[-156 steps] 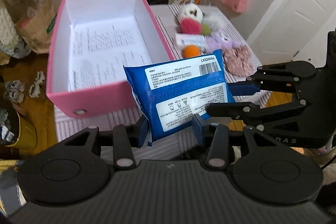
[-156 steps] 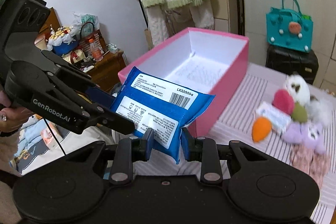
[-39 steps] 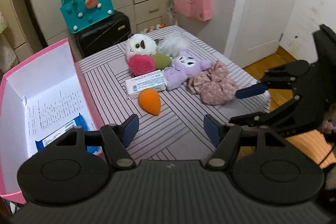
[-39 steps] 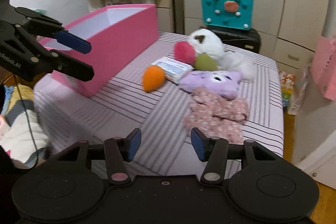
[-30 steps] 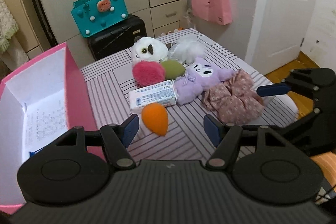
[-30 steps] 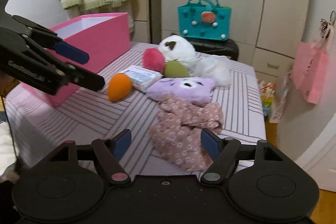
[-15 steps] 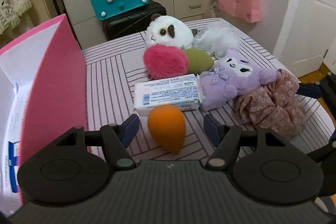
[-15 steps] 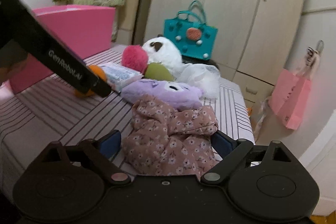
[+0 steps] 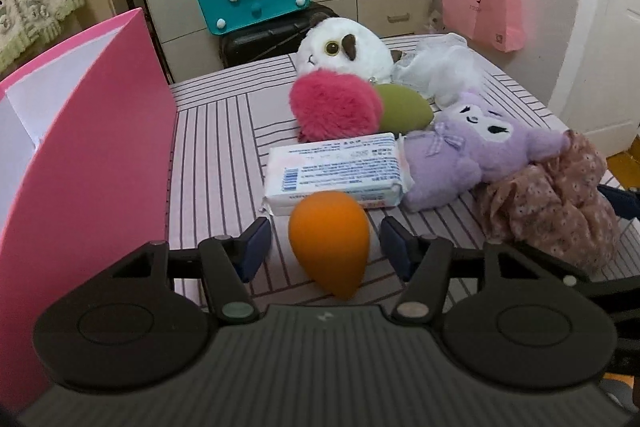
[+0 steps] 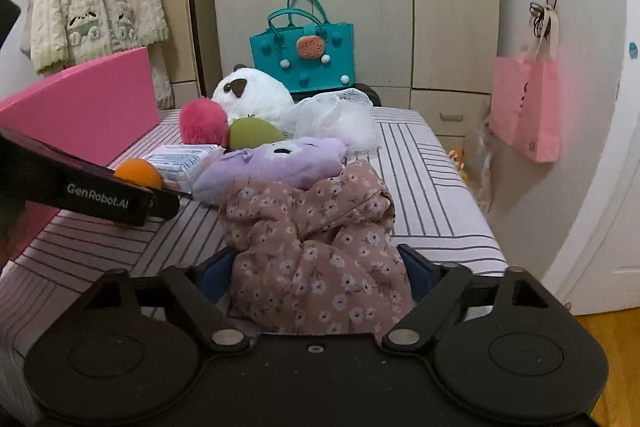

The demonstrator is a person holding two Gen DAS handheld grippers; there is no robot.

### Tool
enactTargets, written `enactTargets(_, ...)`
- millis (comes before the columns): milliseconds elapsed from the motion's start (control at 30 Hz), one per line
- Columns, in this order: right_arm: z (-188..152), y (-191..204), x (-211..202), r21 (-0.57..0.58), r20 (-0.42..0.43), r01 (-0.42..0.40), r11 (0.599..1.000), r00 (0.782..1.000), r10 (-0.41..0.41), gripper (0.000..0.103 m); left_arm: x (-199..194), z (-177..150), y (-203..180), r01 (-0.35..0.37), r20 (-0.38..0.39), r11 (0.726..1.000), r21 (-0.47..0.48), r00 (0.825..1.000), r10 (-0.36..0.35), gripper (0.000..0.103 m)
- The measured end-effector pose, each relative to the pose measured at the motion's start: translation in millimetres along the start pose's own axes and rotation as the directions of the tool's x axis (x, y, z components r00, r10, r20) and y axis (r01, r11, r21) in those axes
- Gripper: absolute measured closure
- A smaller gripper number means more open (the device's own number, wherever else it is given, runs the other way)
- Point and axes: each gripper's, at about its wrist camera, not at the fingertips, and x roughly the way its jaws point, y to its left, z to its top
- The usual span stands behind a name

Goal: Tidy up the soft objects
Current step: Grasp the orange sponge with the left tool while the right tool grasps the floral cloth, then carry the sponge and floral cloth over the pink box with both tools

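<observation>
On the desk (image 9: 216, 131), both closing tools straddle, without squeezing, an orange sponge (image 9: 329, 241) and flowery cloth (image 10: 316, 247); most toys wait.

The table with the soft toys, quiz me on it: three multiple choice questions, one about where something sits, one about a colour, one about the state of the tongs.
1. What lies directly behind the orange sponge in the left wrist view?
A. a white tissue pack
B. a green sponge
C. a teal bag

2. What colour is the box on the table's left side?
A. blue
B. pink
C. yellow

3. What sits between the right tongs?
A. nothing
B. a purple plush
C. a floral cloth

Answers:
1 A: the tissue pack lies just past the sponge, while the left tongs are closing with gaps at both pads.
2 B: its outer wall is pink.
3 C: the floral cloth bulges between the blue pads as the tongs close.
</observation>
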Motion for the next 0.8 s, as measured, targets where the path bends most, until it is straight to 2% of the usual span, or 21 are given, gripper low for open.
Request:
enactTargets(167, 0, -1, -5, 0.013, -0.001, 0.018, 1.0, 1.0, -0.018, 0.032, 2, -2, 1, 0.019, 0.023, 0.999, -0.026, 1.0, -0.018, 0.048)
enactTargets(267, -1, 2, -9, 0.004, 0.005, 0.015, 1.0, 1.0, -0.015, 0.046, 2, -4, 2, 0.028, 0.043, 0.999, -0.03, 0.999, -0.026, 0.055)
enactTargets(333, -2, 5, -11, -0.005, 0.01, 0.017, 1.0, 1.0, -0.017, 0.061, 1, -5, 4, 0.03, 0.048, 0.999, -0.037, 0.998, -0.029, 0.065)
enactTargets(367, -2, 7, -12, -0.008, 0.012, 0.017, 1.0, 1.0, -0.017, 0.066, 0, -5, 4, 0.026, 0.048, 0.999, -0.038, 0.999, -0.024, 0.065)
enactTargets(433, -3, 7, -15, 0.011, 0.015, 0.013, 1.0, 1.0, -0.013, 0.082, -2, -5, 6, 0.034, 0.04, 0.998, -0.049, 0.999, -0.032, 0.066)
enactTargets(600, -6, 9, -19, 0.068, 0.019, 0.024, 0.997, 0.999, -0.026, 0.084, -10, -11, 12, 0.106, 0.04, 0.992, -0.071, 0.994, -0.104, 0.066)
enactTargets(800, -10, 24, -27, 0.054, 0.017, -0.018, 0.998, 1.0, 0.017, 0.084, -33, -18, 16, 0.122, 0.045, 0.99, -0.074, 0.992, -0.119, 0.066)
